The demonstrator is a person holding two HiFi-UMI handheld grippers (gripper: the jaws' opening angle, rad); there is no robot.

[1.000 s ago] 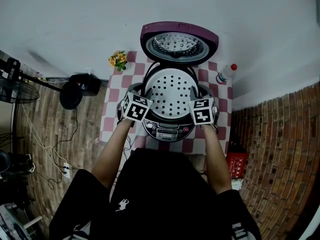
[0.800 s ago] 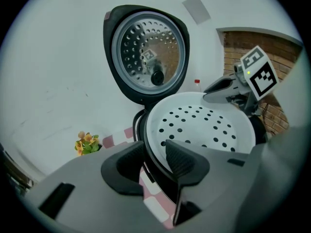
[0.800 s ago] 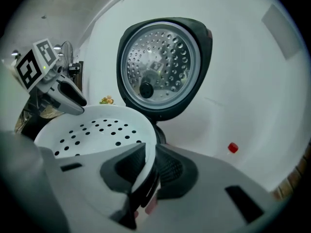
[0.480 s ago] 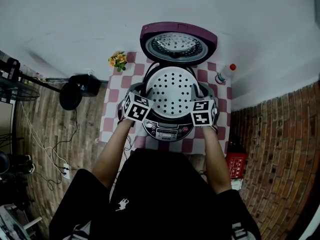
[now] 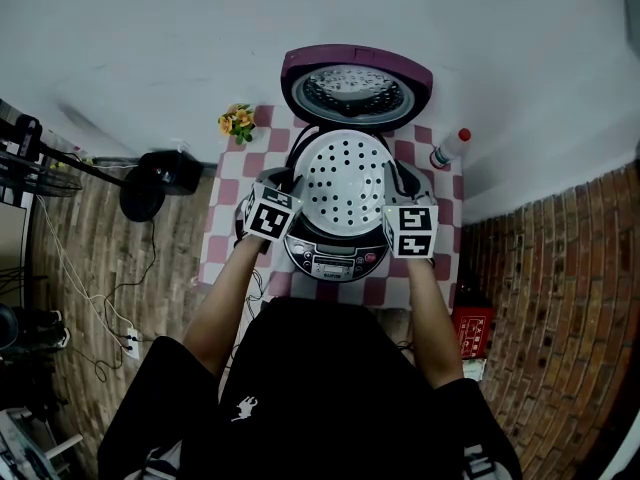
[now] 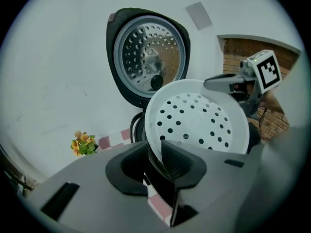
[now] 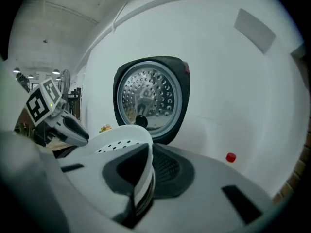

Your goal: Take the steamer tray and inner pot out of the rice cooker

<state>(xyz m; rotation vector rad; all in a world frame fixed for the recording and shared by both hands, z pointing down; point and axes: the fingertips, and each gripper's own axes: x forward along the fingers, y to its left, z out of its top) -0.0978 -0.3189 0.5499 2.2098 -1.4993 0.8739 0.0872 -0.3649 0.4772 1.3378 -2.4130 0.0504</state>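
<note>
Since your left gripper (image 6: 156, 152) and right gripper (image 7: 148, 165) have both just been closing with the thin rim of the steamer tray (image 5: 342, 180) between their pads, you now have it pinched at opposite edges. It sits at the mouth of the open rice cooker (image 5: 335, 258). The tray is a shallow round dish of smooth white plastic with rows of round holes across its floor. Expect it to be light and fairly stiff, but glossy enough to slide in ribbed pads if one side leads. The rim is the only sensible place to grip, and two opposed holds should keep it level. I can't tell whether it is free of what lies beneath.

The inner pot is hidden under the tray. Judge it heavier, rigid metal with a slick wall, so take it by its lip too.

Behind the tray, the hinged lid (image 5: 358, 86) stands upright, its dimpled steel plate gleaming. The cooker rests on a pink and white checked cloth (image 5: 222, 218).
</note>
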